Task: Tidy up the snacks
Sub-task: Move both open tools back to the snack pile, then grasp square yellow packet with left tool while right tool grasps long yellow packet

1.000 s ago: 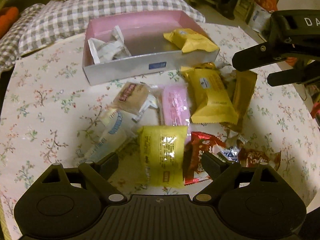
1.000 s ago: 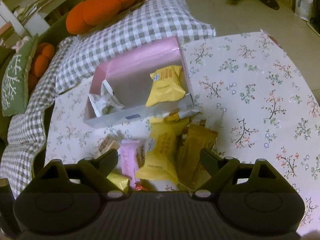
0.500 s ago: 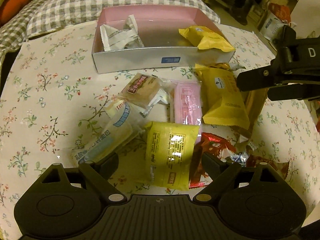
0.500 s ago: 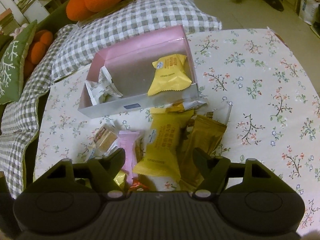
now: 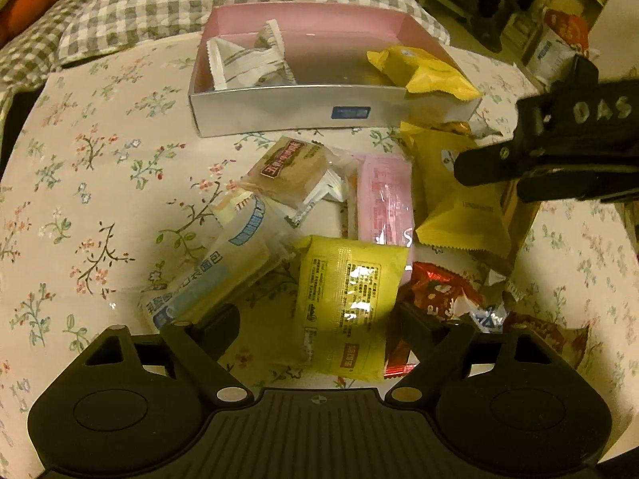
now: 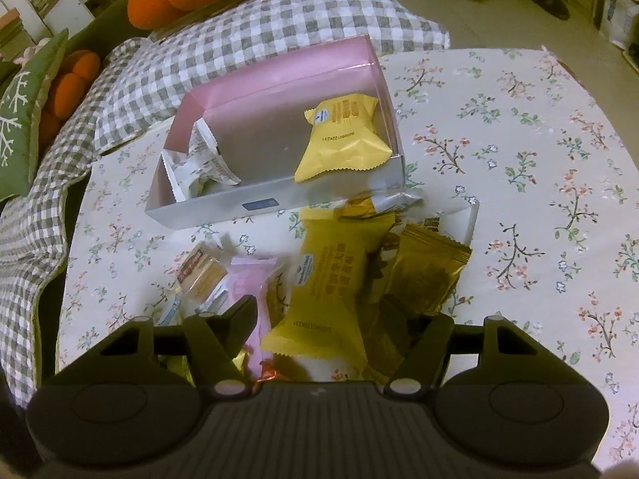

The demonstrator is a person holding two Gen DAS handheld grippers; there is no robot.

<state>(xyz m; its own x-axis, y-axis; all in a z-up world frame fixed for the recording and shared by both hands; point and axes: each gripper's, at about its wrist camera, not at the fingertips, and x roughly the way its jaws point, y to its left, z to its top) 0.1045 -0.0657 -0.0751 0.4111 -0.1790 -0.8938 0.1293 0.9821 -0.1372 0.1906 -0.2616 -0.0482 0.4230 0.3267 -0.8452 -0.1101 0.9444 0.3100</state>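
Both grippers bear down on a loose pile of snacks (image 5: 359, 215) lying on the floral cloth (image 5: 100, 167) just in front of the box (image 5: 331, 109). The left gripper (image 5: 315, 319) is closing, jaws wide astride a yellow sachet (image 5: 347, 303), apparently to lift it. The right gripper (image 6: 319, 315) narrows around a yellow packet (image 6: 327, 287) nearer the box, pads not yet pressing. Inside the box lie white wrappers (image 5: 247, 64) and another yellow pack (image 5: 419, 70), seemingly already sorted.

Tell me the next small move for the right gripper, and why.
Probably finish closing the right gripper on the yellow packet, then lift it toward the pink box. Its jaws are closing with that packet between them, not yet clearly pinched, and the box holds only a few snacks.
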